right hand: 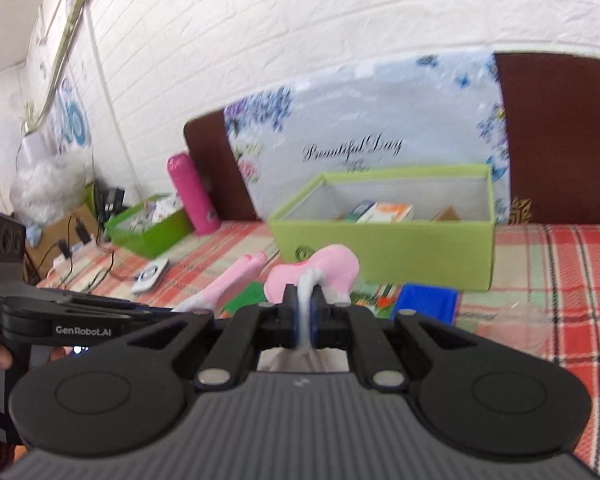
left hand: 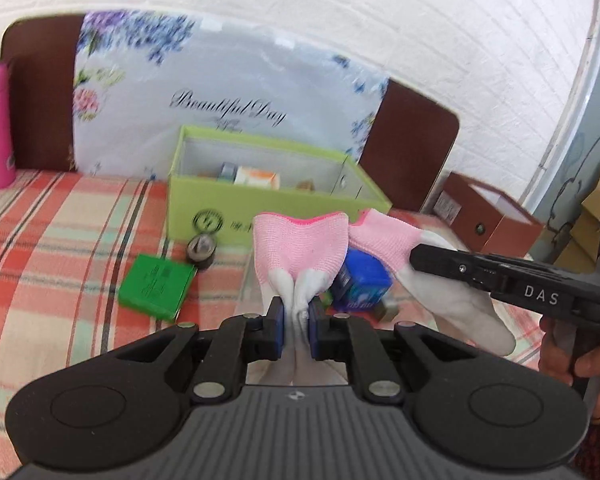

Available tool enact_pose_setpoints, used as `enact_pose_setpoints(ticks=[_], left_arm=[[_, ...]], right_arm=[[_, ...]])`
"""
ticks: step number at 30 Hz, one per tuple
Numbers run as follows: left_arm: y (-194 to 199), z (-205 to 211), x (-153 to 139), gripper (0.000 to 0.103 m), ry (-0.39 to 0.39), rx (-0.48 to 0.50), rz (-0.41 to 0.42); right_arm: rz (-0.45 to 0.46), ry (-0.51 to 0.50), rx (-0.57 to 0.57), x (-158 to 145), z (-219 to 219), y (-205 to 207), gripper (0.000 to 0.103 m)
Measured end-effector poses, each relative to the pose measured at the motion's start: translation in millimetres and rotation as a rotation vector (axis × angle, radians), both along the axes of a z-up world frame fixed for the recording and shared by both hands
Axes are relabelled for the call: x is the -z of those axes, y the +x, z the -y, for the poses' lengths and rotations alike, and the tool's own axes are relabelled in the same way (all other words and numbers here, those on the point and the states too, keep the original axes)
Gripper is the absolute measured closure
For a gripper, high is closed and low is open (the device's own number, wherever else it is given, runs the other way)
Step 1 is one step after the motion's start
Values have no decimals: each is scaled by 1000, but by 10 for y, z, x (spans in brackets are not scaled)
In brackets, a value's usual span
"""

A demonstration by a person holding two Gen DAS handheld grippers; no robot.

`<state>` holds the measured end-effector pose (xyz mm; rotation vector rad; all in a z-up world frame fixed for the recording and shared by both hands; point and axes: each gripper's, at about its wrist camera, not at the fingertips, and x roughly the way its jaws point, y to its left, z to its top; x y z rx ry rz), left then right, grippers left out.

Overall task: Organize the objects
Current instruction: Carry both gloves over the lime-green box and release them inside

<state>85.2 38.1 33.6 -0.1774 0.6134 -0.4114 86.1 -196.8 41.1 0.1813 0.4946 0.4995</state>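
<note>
- The left hand-held gripper [left hand: 296, 320] is pinching the white fingertip end of a pink-and-white knit glove [left hand: 300, 252], its jaws closed on the fabric, with the pink cuff standing up in front of the light-green storage box [left hand: 220, 200].
- The right hand-held gripper [right hand: 305, 320] is clamping a second pink-and-white glove [right hand: 320, 270] by a bunched white fold, jaws closed on it; this glove is also hanging in front of the green box, to the right of the first.
- Both gloves are being held above the plaid-covered bed [left hand: 60, 240], over a blue packet [left hand: 362, 280] lying in front of the box; a green flat box [left hand: 156, 290] is lying to the front-left of the storage box.
- The gloves look light, soft and floppy, so they are likely sagging and swinging rather than holding shape.
- Gripping a thick gathered fold near the fingers or cuff seems safest; a thin single layer could be slipping free.
- The storage box is standing open, with small cartons inside.
</note>
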Motion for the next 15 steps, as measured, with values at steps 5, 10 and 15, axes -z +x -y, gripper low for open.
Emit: enact_pose_setpoints(ticks=[5, 10, 15], left_arm=[[168, 122, -299, 91, -36, -3, 67], [465, 267, -508, 91, -49, -9, 112], [851, 412, -614, 91, -44, -9, 131]], right_arm=[[53, 17, 77, -198, 188, 85, 97], [94, 8, 136, -321, 291, 263, 97], [131, -36, 191, -377, 288, 584, 97]])
